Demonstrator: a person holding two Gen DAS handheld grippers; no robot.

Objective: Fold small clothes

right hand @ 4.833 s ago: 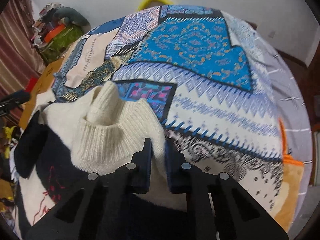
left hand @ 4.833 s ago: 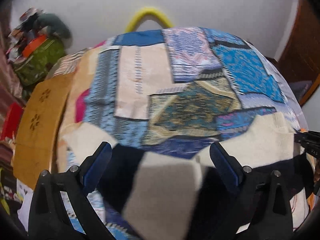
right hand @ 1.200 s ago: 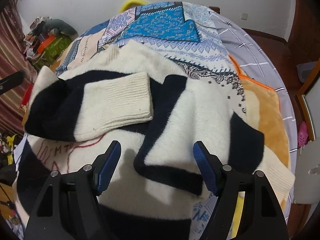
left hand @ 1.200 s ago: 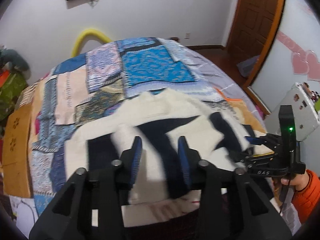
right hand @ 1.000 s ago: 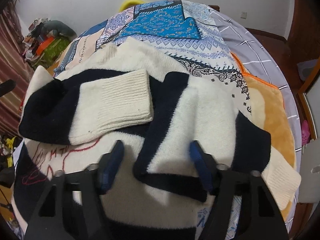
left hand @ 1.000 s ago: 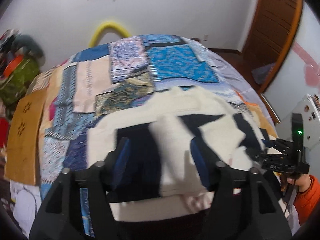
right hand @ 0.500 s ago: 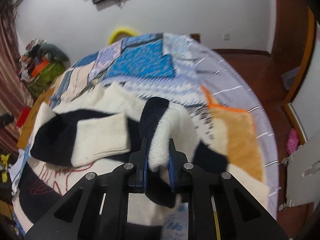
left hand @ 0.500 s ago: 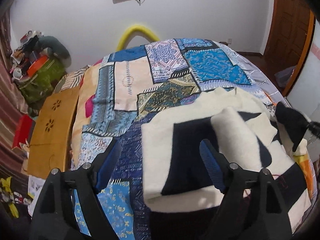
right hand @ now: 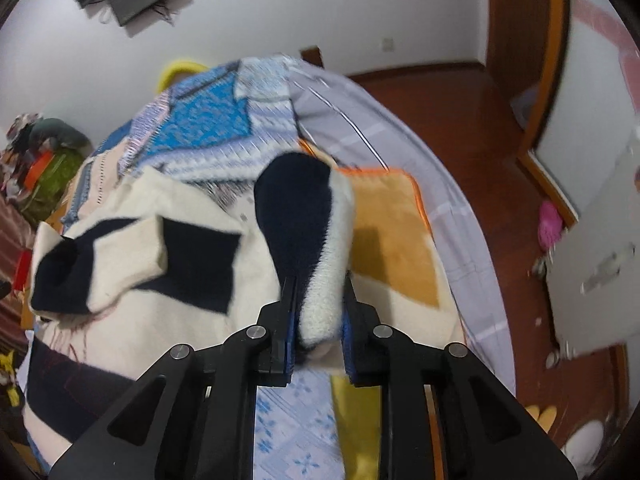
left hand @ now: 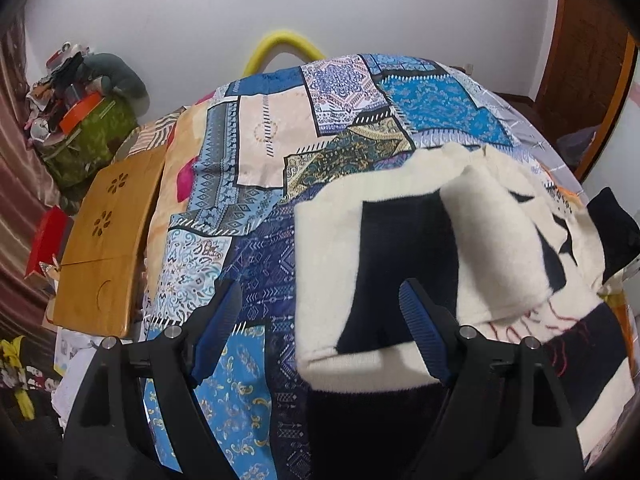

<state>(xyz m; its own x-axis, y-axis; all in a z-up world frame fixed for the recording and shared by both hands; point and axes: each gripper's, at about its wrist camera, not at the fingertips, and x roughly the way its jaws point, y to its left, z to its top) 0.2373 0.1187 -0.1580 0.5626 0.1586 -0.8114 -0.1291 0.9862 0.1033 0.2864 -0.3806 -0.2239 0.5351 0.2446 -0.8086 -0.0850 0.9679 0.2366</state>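
Observation:
A cream and navy knit sweater point(left hand: 400, 248) lies on a patchwork bedspread point(left hand: 280, 152). One sleeve is folded across its chest point(left hand: 492, 232). My left gripper point(left hand: 320, 320) is open and empty, hovering above the sweater's left edge. My right gripper point(right hand: 318, 320) is shut on the other sleeve point(right hand: 308, 232) and holds it lifted above the sweater body point(right hand: 192, 280). The lifted sleeve also shows in the left wrist view point(left hand: 612, 224) at the far right.
A wooden lap table point(left hand: 104, 240) lies at the bed's left side, with a cluttered pile point(left hand: 80, 120) behind it. A yellow hoop point(left hand: 284, 44) stands at the bed's head. An orange blanket point(right hand: 392, 240) lies under the sweater's right side. Wooden floor point(right hand: 460, 120) and a door lie to the right.
My right gripper shut on the right sleeve and has lifted it higher, swinging to the right. My left gripper has opened wide and drawn back to the sweater's left edge.

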